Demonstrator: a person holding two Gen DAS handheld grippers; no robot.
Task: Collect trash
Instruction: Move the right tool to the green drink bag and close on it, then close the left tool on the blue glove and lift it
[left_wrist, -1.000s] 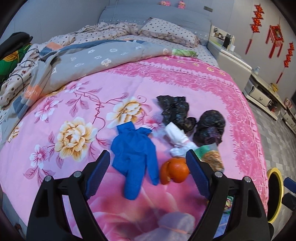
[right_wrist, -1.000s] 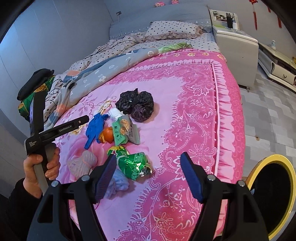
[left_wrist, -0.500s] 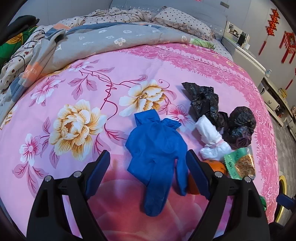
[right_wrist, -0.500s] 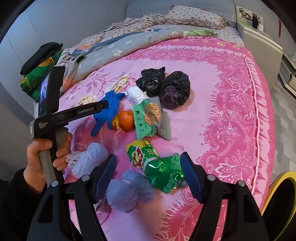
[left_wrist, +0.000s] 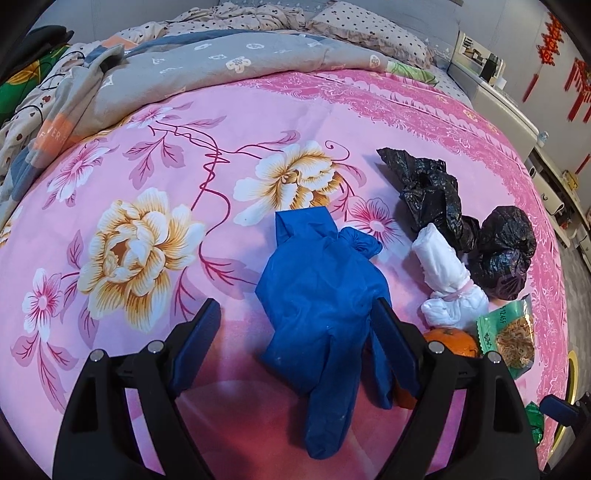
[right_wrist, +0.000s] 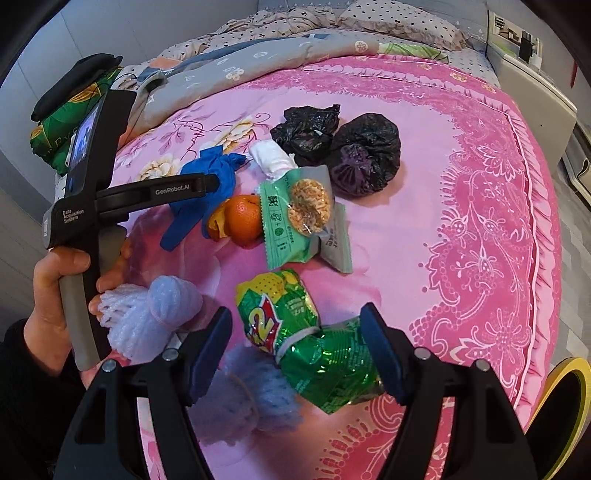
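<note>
Jaws of the left gripper stand wide apart, holding nothing, straddling a limp blue rubber glove on the pink floral bedspread. At two o'clock lie a knotted white bag and crinkled black plastic bags. The right gripper likewise gapes empty over a crushed, shiny green can; fuzzy pale-blue foam netting sits at seven o'clock.

Pink floral bed carries a blue glove; 2 black bags; an orange; snack packets; a crushed green wrapper.
</note>
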